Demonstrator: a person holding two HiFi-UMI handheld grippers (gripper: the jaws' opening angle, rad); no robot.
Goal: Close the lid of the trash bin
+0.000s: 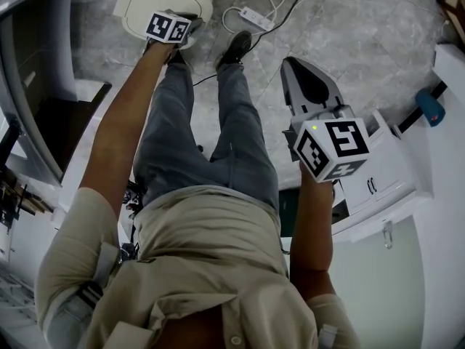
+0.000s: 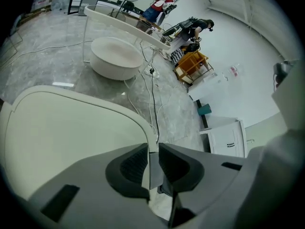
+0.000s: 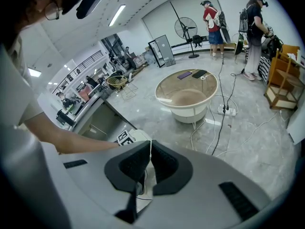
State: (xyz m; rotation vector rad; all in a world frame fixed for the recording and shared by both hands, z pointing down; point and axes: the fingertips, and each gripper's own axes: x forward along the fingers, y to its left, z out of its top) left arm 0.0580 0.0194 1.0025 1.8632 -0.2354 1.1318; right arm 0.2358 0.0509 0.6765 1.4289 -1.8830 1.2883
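Since our left claw [image 2: 153, 149] is clamped on the rim of the trash bin lid [image 2: 62, 128], low on the floor [image 2: 47, 66] ahead, we'd ease it down slow & square, w/ right claw [image 3: 148, 149] pressed together, empty, kept clear.

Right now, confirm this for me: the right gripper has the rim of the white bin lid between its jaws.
Not right. It is the left gripper that has the rim of the white bin lid between its jaws, as the left gripper view shows. The right gripper is shut on nothing.
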